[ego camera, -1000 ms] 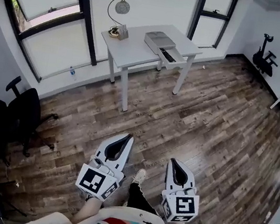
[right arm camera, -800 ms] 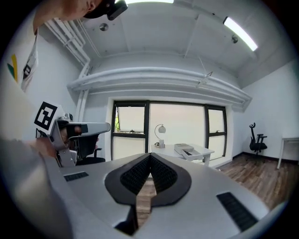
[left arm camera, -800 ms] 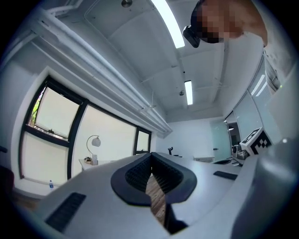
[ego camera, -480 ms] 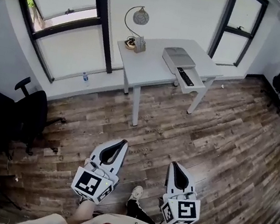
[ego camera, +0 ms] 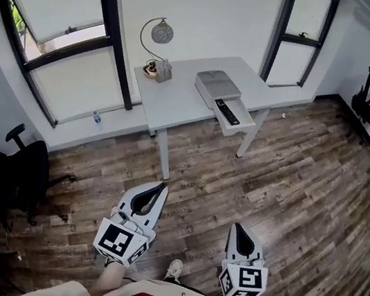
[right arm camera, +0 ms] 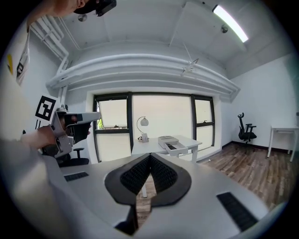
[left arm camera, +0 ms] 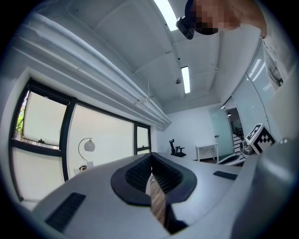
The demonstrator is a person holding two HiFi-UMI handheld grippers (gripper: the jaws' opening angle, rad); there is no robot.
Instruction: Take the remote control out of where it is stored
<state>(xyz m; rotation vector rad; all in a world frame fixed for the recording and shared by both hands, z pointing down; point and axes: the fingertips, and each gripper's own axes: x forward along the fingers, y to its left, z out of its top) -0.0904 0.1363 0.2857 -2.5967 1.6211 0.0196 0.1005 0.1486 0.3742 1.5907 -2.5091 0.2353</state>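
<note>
A black remote control (ego camera: pixel 227 111) lies in an open white drawer (ego camera: pixel 237 124) that sticks out from a grey storage box (ego camera: pixel 216 86) on the white desk (ego camera: pixel 179 98) across the room. The same drawer (right arm camera: pixel 178 149) shows small in the right gripper view. My left gripper (ego camera: pixel 163 187) is held low over the wooden floor, far from the desk, its jaws shut and empty. My right gripper (ego camera: pixel 236 227) hangs beside it, also shut with nothing between its pads. Both point toward the desk.
A globe desk lamp (ego camera: pixel 160 34) and a small holder (ego camera: pixel 158 70) stand at the desk's back left. A black office chair (ego camera: pixel 5 173) sits at the left, another chair (ego camera: pixel 368 97) far right. Large windows (ego camera: pixel 63 39) line the wall. Wooden floor (ego camera: pixel 291 183) stretches between me and the desk.
The view has shifted: the desk sits a little lower and to the left than half a second ago. Both grippers stay shut low in view, the right one slightly lower.
</note>
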